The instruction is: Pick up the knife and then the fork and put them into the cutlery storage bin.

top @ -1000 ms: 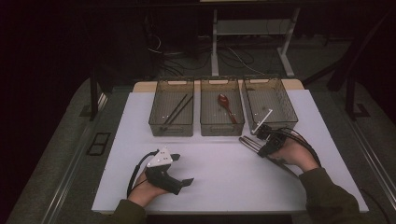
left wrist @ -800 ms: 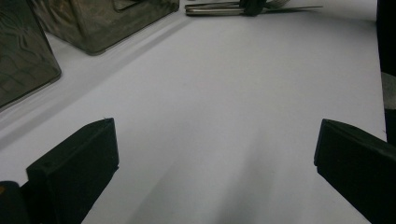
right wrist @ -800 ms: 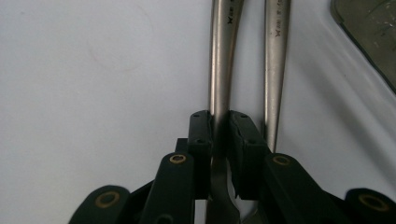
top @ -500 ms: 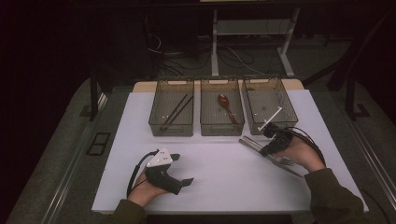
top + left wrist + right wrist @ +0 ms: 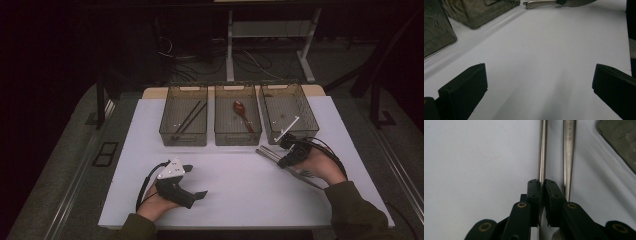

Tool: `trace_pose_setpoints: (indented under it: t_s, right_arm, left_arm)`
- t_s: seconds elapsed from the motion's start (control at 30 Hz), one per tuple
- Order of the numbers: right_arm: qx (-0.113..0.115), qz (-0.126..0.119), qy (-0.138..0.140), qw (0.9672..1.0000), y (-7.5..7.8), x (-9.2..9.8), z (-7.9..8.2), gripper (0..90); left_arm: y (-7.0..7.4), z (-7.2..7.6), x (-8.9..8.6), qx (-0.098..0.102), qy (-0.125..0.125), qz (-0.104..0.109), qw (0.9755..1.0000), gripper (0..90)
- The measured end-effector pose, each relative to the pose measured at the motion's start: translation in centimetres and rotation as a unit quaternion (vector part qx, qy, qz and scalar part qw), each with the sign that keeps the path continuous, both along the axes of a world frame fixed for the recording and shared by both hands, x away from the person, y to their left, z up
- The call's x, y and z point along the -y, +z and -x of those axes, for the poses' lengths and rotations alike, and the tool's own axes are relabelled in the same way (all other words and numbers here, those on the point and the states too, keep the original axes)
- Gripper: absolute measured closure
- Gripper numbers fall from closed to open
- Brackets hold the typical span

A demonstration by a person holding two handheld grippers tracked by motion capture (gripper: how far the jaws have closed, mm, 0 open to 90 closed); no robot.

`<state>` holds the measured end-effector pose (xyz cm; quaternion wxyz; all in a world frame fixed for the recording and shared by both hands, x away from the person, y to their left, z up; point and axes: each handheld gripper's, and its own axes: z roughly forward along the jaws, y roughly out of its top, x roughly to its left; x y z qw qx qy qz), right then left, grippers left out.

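Two long metal utensils [image 5: 272,155] lie side by side on the white table top [image 5: 240,190], just in front of the right-hand bin [image 5: 313,121]. My right gripper [image 5: 284,160] is low over them and shut on one handle. In the right gripper view the jaws [image 5: 542,185] pinch that thin metal handle [image 5: 543,150], while the second handle [image 5: 569,157] lies free beside it. My left gripper [image 5: 198,194] rests near the table's front left, its jaws wide apart [image 5: 539,75] with only bare table between them.
Three clear bins stand in a row at the back. The left bin [image 5: 183,140] holds black chopsticks [image 5: 190,117]; the middle bin [image 5: 238,141] holds a red spoon [image 5: 241,112]. A thin white rod [image 5: 287,127] sticks up from the right gripper. Floor cables lie beyond the table.
The right gripper has rocked slightly over the metal utensils and stays in the same spot. The left gripper has not moved.
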<state>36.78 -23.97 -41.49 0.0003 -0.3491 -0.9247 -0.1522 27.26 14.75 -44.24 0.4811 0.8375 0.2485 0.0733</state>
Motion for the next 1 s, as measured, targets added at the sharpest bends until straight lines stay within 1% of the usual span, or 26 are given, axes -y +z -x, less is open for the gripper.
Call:
trace_pose_setpoints:
  t_s: [0.1,0.27,0.4,0.57,0.77,0.87,1.0]
  right_arm:
    - [0.001,0.004,0.001,1.0,0.0,-0.1,0.0,82.0]
    - [0.002,0.0,-0.002,1.0,0.1,0.1,0.0,82.3]
    - [0.009,-0.015,-0.007,0.9998,0.7,0.6,0.1,82.3]
    - [0.013,-0.053,-0.011,0.9985,1.6,1.4,0.2,82.3]
    - [0.019,-0.095,-0.015,0.9952,2.8,2.5,0.5,82.3]
    - [0.031,-0.119,-0.02,0.9922,3.7,3.2,0.6,82.3]
    - [0.056,-0.144,-0.035,0.9873,4.8,3.8,0.7,82.3]
  left_arm:
    - [0.0,0.0,0.0,0.001,0.001,0.001,1.0,0.0]
    - [0.0,0.0,-0.1,0.001,0.0,0.0,1.0,0.0]
    - [0.1,0.0,-0.1,0.001,0.002,0.001,1.0,0.0]
    - [0.1,0.0,-0.1,0.002,0.003,0.002,1.0,0.0]
    - [0.0,-0.1,-0.2,0.001,0.005,0.004,1.0,0.0]
    - [0.1,-0.1,-0.3,0.001,0.005,0.002,1.0,0.0]
    - [0.1,-0.1,-0.4,0.001,0.008,0.003,1.0,0.0]
